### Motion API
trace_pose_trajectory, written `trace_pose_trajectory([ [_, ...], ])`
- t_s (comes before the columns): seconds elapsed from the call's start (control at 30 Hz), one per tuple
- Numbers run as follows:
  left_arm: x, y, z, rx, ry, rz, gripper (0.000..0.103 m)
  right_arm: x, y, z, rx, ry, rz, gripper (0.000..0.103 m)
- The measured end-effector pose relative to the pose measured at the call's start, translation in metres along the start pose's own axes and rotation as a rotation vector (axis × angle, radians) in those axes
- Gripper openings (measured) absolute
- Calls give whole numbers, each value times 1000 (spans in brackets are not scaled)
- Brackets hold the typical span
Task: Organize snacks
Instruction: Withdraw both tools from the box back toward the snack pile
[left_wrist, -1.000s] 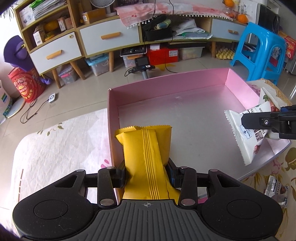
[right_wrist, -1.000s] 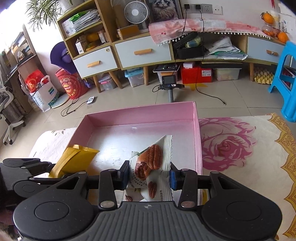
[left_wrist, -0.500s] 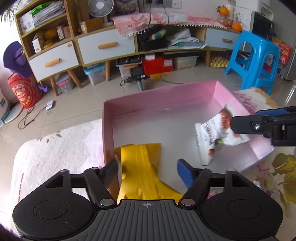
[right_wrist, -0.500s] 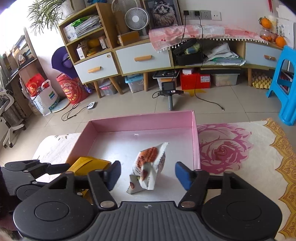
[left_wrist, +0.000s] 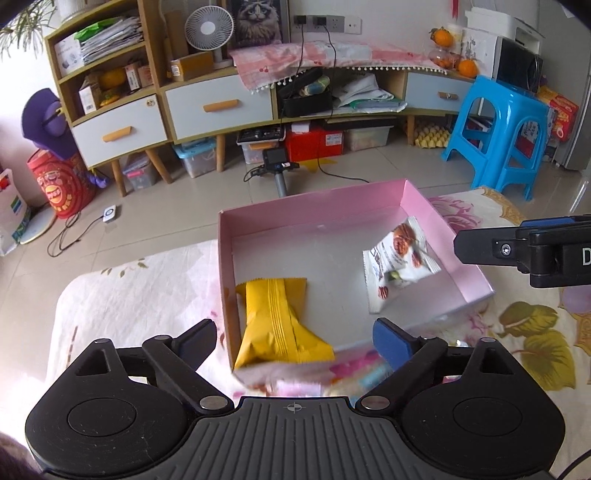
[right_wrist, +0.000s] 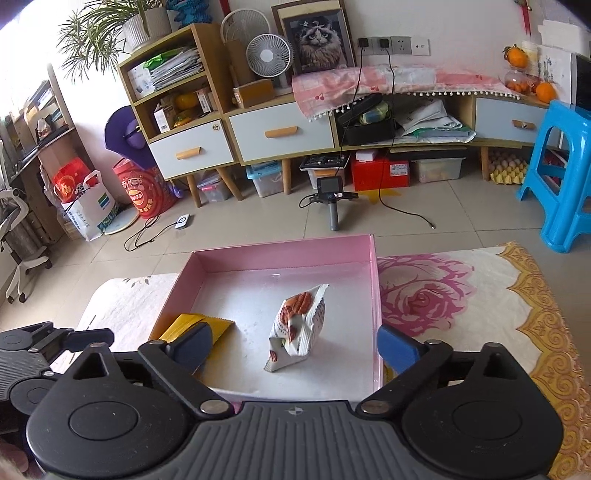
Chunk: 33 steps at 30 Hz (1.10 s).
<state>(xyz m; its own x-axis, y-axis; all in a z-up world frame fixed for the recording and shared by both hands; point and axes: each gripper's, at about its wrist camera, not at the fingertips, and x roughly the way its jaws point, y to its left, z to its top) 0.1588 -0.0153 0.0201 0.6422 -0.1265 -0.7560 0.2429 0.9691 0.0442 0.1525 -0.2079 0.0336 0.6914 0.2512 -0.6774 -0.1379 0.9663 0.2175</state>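
Note:
A pink box (left_wrist: 314, 210) (right_wrist: 280, 247) sits on the flowered cloth. Inside it a yellow snack pack (left_wrist: 277, 321) (right_wrist: 218, 325) lies at the near left corner. A white nut packet (left_wrist: 397, 258) (right_wrist: 299, 325) rests crumpled toward the right side. My left gripper (left_wrist: 293, 338) hovers above the box's near edge, jaws still opening, pads clear of the yellow pack. My right gripper (right_wrist: 295, 343) hangs over the near rim, jaws also opening, nothing pressed between them. In the left wrist view the right gripper's finger (left_wrist: 517, 251) reaches in from the right.
The flowered tablecloth (right_wrist: 461, 288) spreads right of the box. Beyond the table are a floor with cables, a small camera on a handle (right_wrist: 332, 192), a low cabinet with drawers (right_wrist: 280, 133) and a blue stool (left_wrist: 498, 133).
Both grippers let go: the left released the yellow pack, the right released the nut packet. Both snacks now lie in the pink box, and both grippers have risen and drawn back.

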Motion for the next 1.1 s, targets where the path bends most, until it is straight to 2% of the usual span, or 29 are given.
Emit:
trace_pose_trajectory([
  [0.33,-36,1,-27,-36,8,2,97,-29,10,-14,-18,17,-14,95],
  [0.6,-59,11,-54,-107,26,-2,98,-45,21,-33,-22,39,-5,95],
  [0.9,-62,32,-92,-185,39,-6,99,-54,35,-57,-55,43,7,95],
  [1.0,-59,36,-105,-183,44,-3,99,-53,37,-66,-62,45,16,95],
  [1.1,-60,37,-117,-173,69,-32,99,-50,41,-79,-99,72,23,95],
])
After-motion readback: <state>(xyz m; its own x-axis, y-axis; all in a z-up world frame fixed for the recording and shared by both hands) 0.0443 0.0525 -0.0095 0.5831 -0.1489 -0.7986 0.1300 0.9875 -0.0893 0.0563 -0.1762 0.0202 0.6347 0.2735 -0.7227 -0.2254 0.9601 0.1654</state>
